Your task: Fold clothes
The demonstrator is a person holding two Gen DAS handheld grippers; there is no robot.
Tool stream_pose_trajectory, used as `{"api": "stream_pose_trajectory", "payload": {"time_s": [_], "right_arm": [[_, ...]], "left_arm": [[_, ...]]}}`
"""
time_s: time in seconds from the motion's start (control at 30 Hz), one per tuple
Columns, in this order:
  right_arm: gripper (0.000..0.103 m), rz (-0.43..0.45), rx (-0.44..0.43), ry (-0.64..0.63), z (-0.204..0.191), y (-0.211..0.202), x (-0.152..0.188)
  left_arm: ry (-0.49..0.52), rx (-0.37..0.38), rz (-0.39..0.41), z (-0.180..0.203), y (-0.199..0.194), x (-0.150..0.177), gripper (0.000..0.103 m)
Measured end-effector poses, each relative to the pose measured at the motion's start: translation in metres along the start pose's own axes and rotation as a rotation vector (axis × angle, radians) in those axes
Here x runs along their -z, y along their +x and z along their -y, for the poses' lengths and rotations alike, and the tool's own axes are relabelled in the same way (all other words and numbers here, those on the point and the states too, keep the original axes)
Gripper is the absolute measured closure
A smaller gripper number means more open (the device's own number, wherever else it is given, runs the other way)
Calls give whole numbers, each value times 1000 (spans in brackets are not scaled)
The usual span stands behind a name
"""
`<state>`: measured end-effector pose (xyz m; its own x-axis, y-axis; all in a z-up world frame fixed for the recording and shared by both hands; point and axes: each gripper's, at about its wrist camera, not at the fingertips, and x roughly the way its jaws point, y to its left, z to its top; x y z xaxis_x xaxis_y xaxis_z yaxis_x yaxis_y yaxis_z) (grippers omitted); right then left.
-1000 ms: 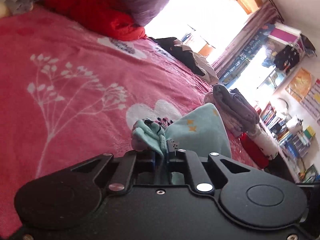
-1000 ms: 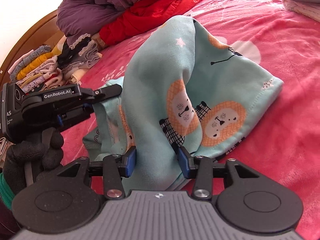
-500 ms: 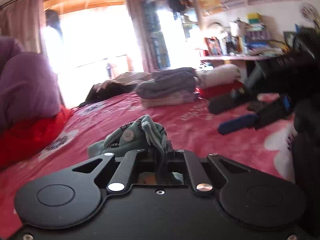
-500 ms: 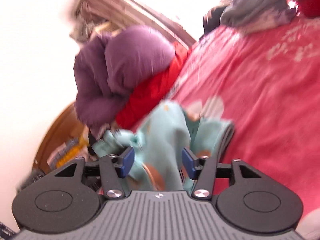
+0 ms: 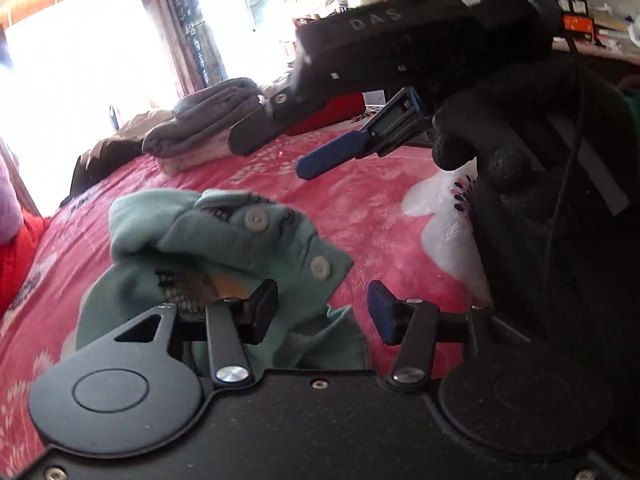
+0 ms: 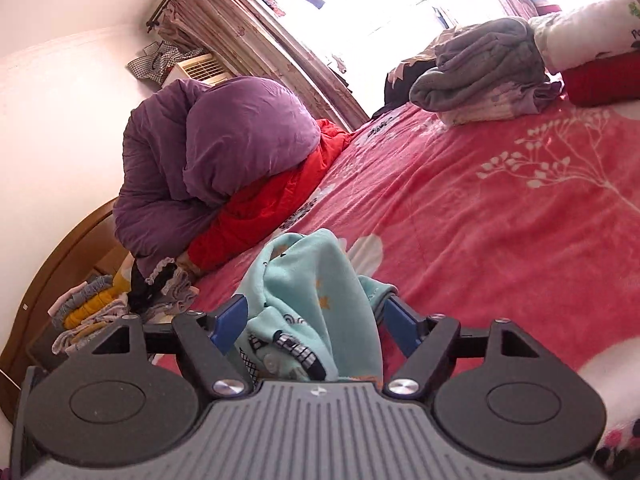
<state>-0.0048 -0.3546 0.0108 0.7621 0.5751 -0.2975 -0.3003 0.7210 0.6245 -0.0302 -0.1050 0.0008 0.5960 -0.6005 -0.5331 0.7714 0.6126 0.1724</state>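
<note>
Teal garment [image 5: 224, 248] lies bunched on the bed [image 6: 500, 220], looking soft and limp; both hand-held grippers, left [image 5: 322, 312] and right [image 6: 312, 322], have just been opening around it, so regrip a hem.

Your left gripper [image 5: 322, 310] has just been opening; its fingers [image 5: 262, 312] stand apart with cloth lying loose between them, not pinched. Your right gripper [image 6: 312, 326] has also just been opening, fingers [image 6: 230, 322] spread wide either side of the fabric. Your gloved right hand [image 5: 520, 136] wraps its handle, seen from the left wrist view.
</note>
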Motion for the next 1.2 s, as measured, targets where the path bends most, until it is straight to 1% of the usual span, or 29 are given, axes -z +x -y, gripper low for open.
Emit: {"api": "stream_pose_trajectory", "payload": {"time_s": [0.07,0.17,0.27,0.3,0.37,0.4,0.43,0.47,0.5,0.53,0.6,0.7,0.73,0.8,0.83,0.9,0.93,1.0,1.03,1.07,1.1,1.13,1.2], "right_arm": [[26,0,-6,-50,-10,4,1],[26,-19,-23,-163,-37,15,3],[26,-57,31,-290,-65,36,3],[26,-70,44,-306,-69,44,3],[30,-96,68,-337,-77,59,2],[41,-110,81,-353,-81,67,1],[60,-123,93,-369,-85,74,0],[69,-135,95,-363,-84,81,-1],[70,-135,88,-326,-77,83,-1],[73,-126,80,-278,-70,83,-2],[74,-87,68,-154,-50,75,-6],[76,0,71,40,-14,54,-11],[77,29,85,93,-2,47,-11],[77,88,143,191,20,27,-10],[77,118,175,240,32,17,-9],[77,169,254,359,61,3,-3],[77,187,290,424,74,-3,1],[77,198,332,527,91,-10,7],[76,188,351,527,93,-8,8],[75,169,372,498,89,-5,8],[74,150,381,467,84,0,8],[71,131,380,442,80,3,8],[66,126,367,378,71,6,7]], "left_arm": [[-90,10,0,-15,-17,3,52],[-209,4,5,-40,-34,10,53],[-366,-20,-4,-61,-36,20,55],[-420,-16,-17,-66,-35,23,55],[-539,21,-45,-75,-31,33,55],[-586,33,-52,-77,-27,37,55],[-633,54,-56,-77,-24,41,55],[-669,80,-57,-75,-22,44,55],[-690,96,-56,-73,-19,45,55],[-712,97,-52,-73,-16,46,55],[-786,104,-46,-75,-10,50,55],[-944,92,-29,-86,-1,61,54],[-999,89,-15,-91,0,65,54],[-1107,86,16,-101,-1,74,54],[-1143,67,28,-105,-3,77,54],[-1163,6,50,-110,-8,80,57],[-1170,-23,62,-113,-13,80,61],[-1181,-80,73,-118,-21,82,61],[-1189,-101,77,-122,-23,83,61],[-1201,-113,79,-125,-26,85,61],[-1214,-108,77,-127,-29,86,61],[-1218,-85,72,-128,-33,88,61],[-1187,-17,70,-125,-37,86,57]]}}
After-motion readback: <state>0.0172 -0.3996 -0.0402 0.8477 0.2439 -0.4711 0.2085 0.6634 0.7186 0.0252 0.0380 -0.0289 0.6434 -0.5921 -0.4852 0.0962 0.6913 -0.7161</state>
